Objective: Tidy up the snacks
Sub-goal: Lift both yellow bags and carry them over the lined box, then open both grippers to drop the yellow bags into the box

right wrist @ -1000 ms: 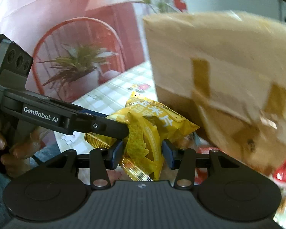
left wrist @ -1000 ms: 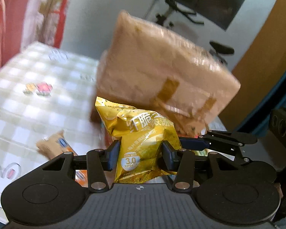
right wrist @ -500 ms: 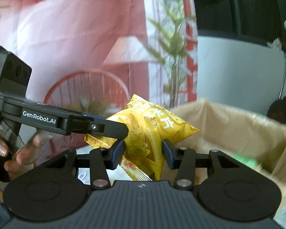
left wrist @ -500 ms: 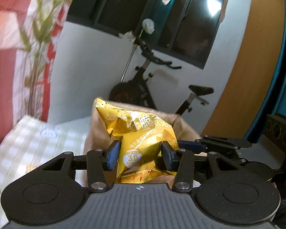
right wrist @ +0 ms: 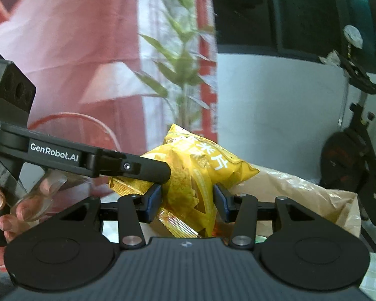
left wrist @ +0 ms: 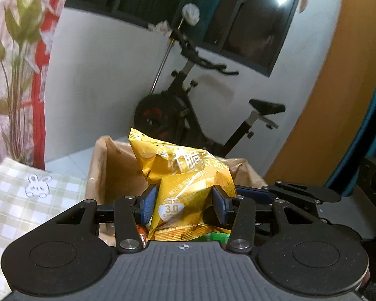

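Left gripper (left wrist: 183,203) is clamped on a yellow snack bag (left wrist: 185,188), pads pressed into both sides. Right gripper (right wrist: 188,200) is clamped on a second yellow bag (right wrist: 195,175) the same way. Both bags are held above the open cardboard box (left wrist: 107,173), where other packets are seen inside. An exercise bike (left wrist: 188,115) is seen behind the box.
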`<state>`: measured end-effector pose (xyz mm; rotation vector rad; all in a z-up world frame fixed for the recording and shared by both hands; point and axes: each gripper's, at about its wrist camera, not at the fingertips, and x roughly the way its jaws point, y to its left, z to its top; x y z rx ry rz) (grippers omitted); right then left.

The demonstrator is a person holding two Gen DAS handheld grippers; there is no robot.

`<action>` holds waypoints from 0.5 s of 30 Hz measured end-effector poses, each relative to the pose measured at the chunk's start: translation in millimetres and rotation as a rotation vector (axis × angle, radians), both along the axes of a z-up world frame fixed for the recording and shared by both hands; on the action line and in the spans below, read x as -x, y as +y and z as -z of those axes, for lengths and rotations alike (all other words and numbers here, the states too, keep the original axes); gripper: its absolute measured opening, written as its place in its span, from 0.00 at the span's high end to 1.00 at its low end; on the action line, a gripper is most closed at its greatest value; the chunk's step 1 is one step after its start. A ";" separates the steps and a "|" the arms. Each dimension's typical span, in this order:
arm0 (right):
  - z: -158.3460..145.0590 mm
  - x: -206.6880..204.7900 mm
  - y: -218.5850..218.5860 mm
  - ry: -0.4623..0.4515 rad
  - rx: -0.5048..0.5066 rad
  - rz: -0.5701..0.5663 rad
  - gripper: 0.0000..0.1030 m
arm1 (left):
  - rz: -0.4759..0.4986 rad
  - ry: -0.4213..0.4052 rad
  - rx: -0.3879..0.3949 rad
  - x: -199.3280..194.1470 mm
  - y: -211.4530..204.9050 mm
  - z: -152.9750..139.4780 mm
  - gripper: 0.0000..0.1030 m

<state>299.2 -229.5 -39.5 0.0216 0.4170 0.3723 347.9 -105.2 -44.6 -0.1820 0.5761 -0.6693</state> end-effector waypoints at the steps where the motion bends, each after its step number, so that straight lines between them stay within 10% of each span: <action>1: 4.7 -6.8 -3.0 0.013 0.002 0.011 0.53 | -0.002 0.010 -0.005 -6.8 -2.7 4.2 0.52; 15: 35.1 -24.0 -11.5 0.069 0.064 0.171 0.48 | -0.136 -0.030 -0.134 -16.4 16.4 17.8 0.33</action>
